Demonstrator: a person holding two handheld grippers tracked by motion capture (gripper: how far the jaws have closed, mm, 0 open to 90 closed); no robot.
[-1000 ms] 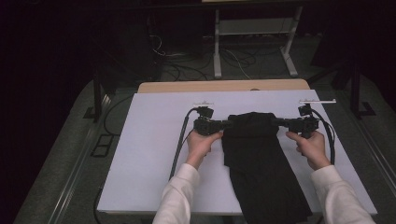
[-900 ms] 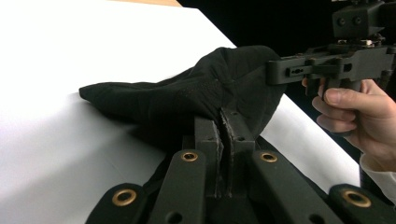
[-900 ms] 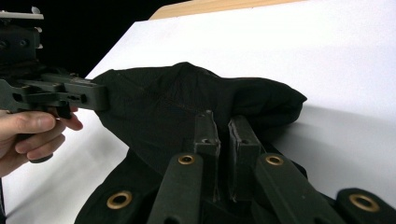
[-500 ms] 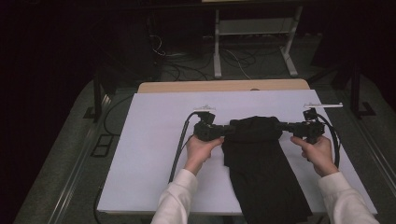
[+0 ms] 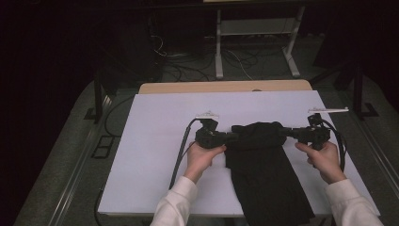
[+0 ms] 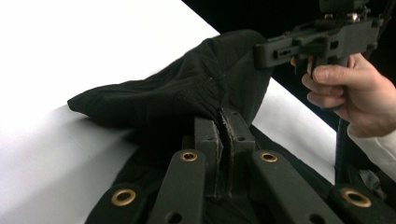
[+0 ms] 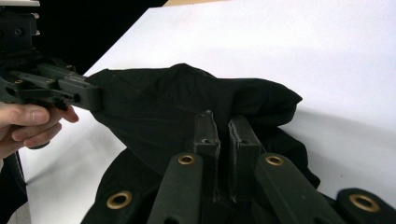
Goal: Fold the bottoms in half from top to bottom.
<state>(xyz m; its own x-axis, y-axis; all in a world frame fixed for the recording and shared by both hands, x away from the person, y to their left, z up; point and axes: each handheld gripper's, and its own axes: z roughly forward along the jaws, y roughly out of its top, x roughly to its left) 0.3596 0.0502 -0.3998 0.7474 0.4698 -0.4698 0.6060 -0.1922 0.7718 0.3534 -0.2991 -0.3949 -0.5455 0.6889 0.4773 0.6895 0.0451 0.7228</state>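
A black garment (image 5: 263,174) lies on the white table (image 5: 160,122), running from the middle toward the near edge. Its far end is lifted and bunched between the two grippers. My left gripper (image 5: 234,137) is shut on the left corner of that end, and my right gripper (image 5: 286,133) is shut on the right corner. In the left gripper view the jaws (image 6: 227,122) pinch the black cloth (image 6: 177,93), with the right gripper (image 6: 261,52) across from it in a hand. In the right gripper view the jaws (image 7: 222,125) hold the cloth (image 7: 187,102), opposite the left gripper (image 7: 95,98).
A wooden board edge (image 5: 226,87) runs along the table's far side. Behind it on the floor stands a white frame (image 5: 254,42) among loose cables. The left gripper's cable (image 5: 181,148) trails over the table toward the near edge. White surface lies open left and far of the garment.
Both grippers have drawn back toward the person with the garment's far end. That end has risen and bunched up between them.
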